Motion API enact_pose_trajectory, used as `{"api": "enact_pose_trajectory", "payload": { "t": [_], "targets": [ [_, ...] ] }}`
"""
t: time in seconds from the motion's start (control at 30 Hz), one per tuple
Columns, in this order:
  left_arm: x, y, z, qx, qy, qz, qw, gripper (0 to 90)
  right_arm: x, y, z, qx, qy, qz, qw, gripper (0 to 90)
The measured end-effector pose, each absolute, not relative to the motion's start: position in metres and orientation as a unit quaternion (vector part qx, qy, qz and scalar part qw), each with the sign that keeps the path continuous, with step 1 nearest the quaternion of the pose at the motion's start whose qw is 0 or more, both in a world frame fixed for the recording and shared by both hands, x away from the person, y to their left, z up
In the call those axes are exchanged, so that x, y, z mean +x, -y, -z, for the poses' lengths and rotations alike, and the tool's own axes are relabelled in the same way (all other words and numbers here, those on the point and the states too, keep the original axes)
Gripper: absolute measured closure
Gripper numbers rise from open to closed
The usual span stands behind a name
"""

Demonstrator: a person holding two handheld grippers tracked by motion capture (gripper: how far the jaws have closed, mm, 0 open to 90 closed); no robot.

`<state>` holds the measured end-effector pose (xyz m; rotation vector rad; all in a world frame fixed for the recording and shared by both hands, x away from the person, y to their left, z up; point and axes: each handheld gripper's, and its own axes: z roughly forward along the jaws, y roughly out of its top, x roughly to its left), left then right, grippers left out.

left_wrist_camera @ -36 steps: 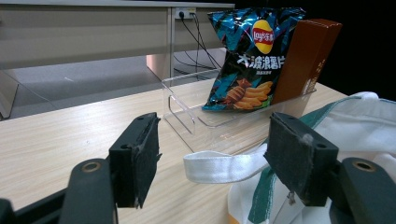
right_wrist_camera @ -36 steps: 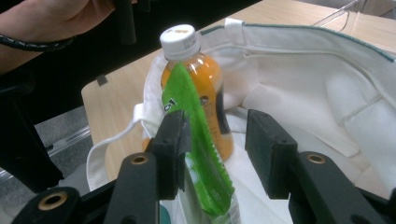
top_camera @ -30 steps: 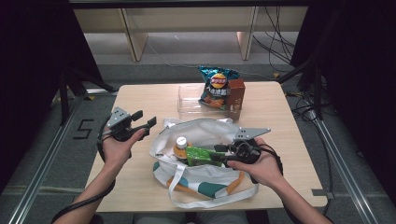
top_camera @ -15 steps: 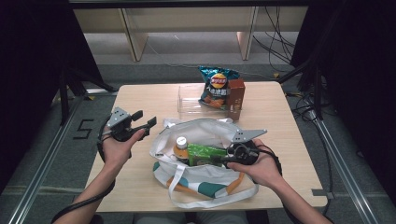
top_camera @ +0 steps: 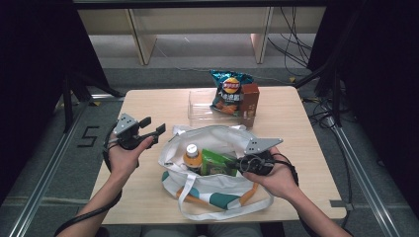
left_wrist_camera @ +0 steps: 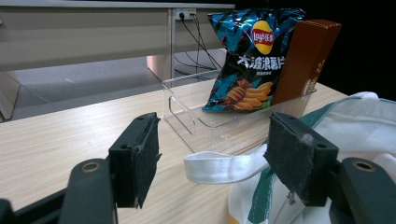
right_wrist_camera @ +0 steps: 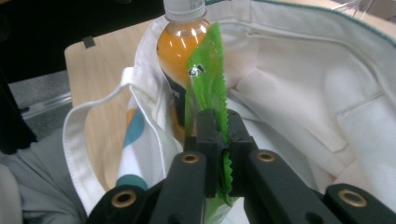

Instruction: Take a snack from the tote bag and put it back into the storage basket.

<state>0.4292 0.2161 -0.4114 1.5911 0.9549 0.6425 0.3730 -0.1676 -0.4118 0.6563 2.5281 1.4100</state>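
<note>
Wooden table point(top_camera: 296, 123), glossy green packet point(right_wrist_camera: 205, 74), serrated edge, pinched by right tongs point(right_wrist_camera: 218, 135)

— What's on my table point(top_camera: 148, 197)?
— Pale wood top, mid-frame. My white tote bag point(top_camera: 217, 185) lies at lower centre, straps trailing toward the bottom edge.
— And further up?
— A clear plastic tray point(top_camera: 200, 106) at upper centre, just beyond the bag.

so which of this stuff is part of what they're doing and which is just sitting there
In the job:
- right gripper, shut on the green packet
- white tote bag
- orange drink bottle in the bag

Lying about:
- chips bag
- brown box
- clear tray
- left gripper, open, idle
</note>
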Motion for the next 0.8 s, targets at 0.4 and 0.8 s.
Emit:
{"api": "enact_pose_trajectory", "payload": {
  "t": [0.4, 0.8],
  "targets": [
    [0.430, -0.218, 0.411, 0.675, -0.403, -0.274, 0.554, 33.6, 0.370, 0.169, 0.401, 0.205, -0.851, -0.470, 0.115, 90.0],
    [0.430, -0.218, 0.410, 0.674, -0.403, -0.275, 0.555, 33.6, 0.374, 0.174, 0.385, 0.194, -0.839, -0.486, 0.149, 90.0]
  ]
}}
